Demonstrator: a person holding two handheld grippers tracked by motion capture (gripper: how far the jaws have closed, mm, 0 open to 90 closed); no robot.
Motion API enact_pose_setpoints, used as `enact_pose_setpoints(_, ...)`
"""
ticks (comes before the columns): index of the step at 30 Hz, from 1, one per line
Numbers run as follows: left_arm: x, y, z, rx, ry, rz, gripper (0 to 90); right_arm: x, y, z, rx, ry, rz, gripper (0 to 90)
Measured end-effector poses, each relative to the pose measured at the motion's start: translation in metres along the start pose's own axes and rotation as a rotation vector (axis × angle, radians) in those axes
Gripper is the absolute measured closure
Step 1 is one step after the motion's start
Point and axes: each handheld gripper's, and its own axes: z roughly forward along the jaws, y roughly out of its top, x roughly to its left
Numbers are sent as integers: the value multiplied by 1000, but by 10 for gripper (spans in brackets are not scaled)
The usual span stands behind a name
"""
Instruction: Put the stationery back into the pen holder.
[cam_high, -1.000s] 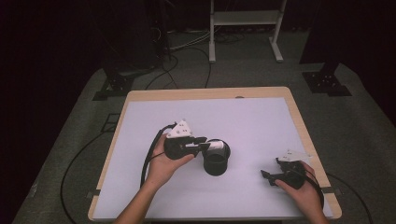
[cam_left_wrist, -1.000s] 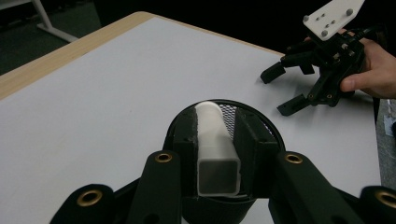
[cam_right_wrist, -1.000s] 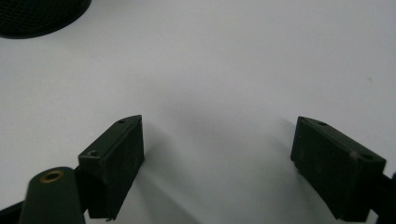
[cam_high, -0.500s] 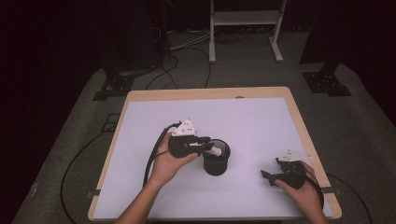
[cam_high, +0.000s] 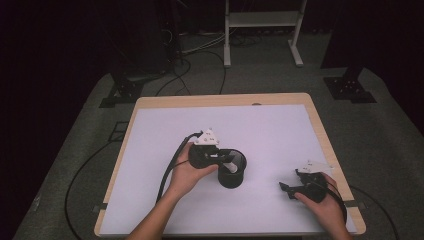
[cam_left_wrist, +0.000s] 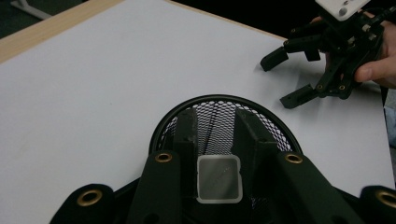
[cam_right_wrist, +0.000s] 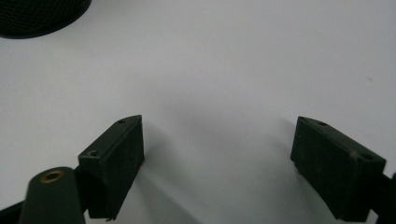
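Black wire-mesh cup (cam_high: 232, 171), upright on the white table surface (cam_high: 270, 130), slightly right of centre and toward the near edge. Left gripper (cam_high: 223, 159), held in the left hand (cam_high: 187, 172), poised at the cup's mouth with jaws reaching over the rim and down inside. Seen in the left gripper view: jaws narrowly parted, a small square pale-rimmed piece (cam_left_wrist: 219, 179) between them at their base; whether gripped, or merely part of the gripper, cannot be told. Contact between jaws and mesh (cam_left_wrist: 219, 116) likewise unclear. Near side of the cup hidden behind the gripper body.

Right gripper (cam_high: 290, 189), in the right hand (cam_high: 320, 200), resting low near the table's near right corner, well apart from the cup. Jaws spread wide, nothing between them, white surface visible through the gap in the right gripper view; edge of the cup (cam_right_wrist: 42, 16) cut off at the upper left of that view. Same gripper (cam_left_wrist: 292, 74) also visible, open, at upper right of the left gripper view.

Compared with one second ago: left gripper shifted rightward, from beside the cup to over its mouth; right gripper unchanged in place.
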Motion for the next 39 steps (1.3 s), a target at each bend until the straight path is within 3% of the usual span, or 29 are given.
enact_pose_setpoints(12, -1, -6, 14, 32, -11, -2, 710, 0, 0, 0, 1, 0, -1, 162)
enact_pose_setpoints(28, -2, -6, 15, 18, -3, -1, 699, 0, 0, 0, 1, 0, -2, 162)
enact_pose_setpoints(39, -6, -2, 9, -13, 28, 4, 506, 0, 0, 0, 1, 0, -3, 161)
